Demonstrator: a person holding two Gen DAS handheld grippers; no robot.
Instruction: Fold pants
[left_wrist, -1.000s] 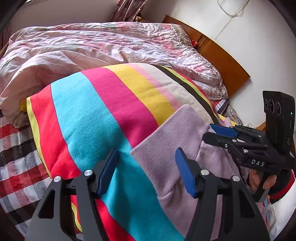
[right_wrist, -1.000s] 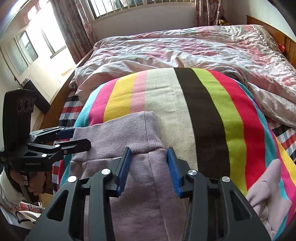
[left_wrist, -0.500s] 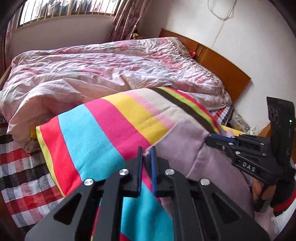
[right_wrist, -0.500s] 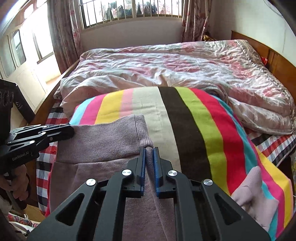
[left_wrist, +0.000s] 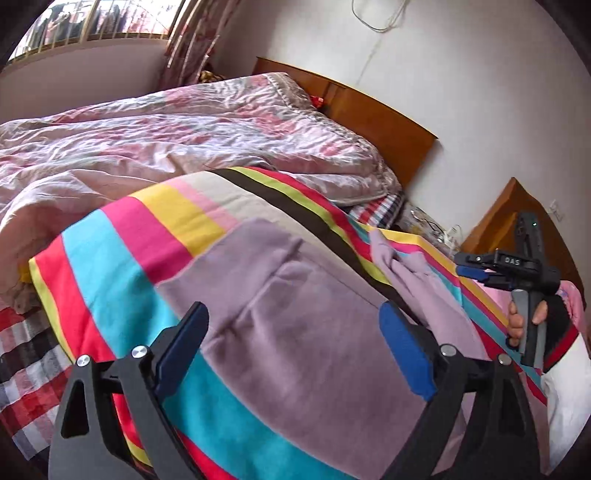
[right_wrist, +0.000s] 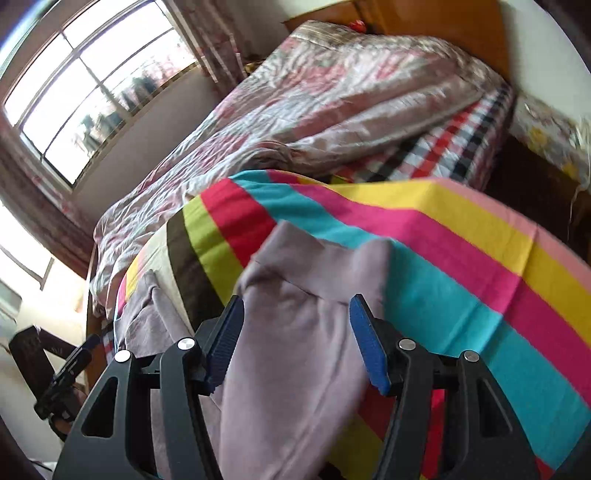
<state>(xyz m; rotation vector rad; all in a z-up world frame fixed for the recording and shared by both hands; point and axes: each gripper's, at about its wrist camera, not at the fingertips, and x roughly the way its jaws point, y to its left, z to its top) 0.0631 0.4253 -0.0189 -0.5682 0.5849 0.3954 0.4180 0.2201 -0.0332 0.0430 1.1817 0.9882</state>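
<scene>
The mauve pants (left_wrist: 295, 295) lie folded on a striped blanket (left_wrist: 110, 251) on the bed. My left gripper (left_wrist: 295, 332) is open and hovers above the folded waist end, holding nothing. My right gripper (right_wrist: 295, 325) is open above the leg cuffs (right_wrist: 317, 266), which lie on the blanket's (right_wrist: 461, 258) blue and red stripes. The right gripper also shows in the left wrist view (left_wrist: 476, 267), at the right past the cuffs (left_wrist: 399, 258). The left gripper shows in the right wrist view (right_wrist: 79, 360) at the lower left.
A crumpled pink floral quilt (left_wrist: 166, 136) covers the far half of the bed. A wooden headboard (left_wrist: 369, 110) and a wooden nightstand (left_wrist: 517, 206) stand by the white wall. A red checked sheet (left_wrist: 26, 350) shows at the bed's edge. A window (right_wrist: 85, 92) lies beyond.
Both grippers were shut on the waistband half a second ago and are open now. The right gripper has swung away to the cuff end; the left has risen.
</scene>
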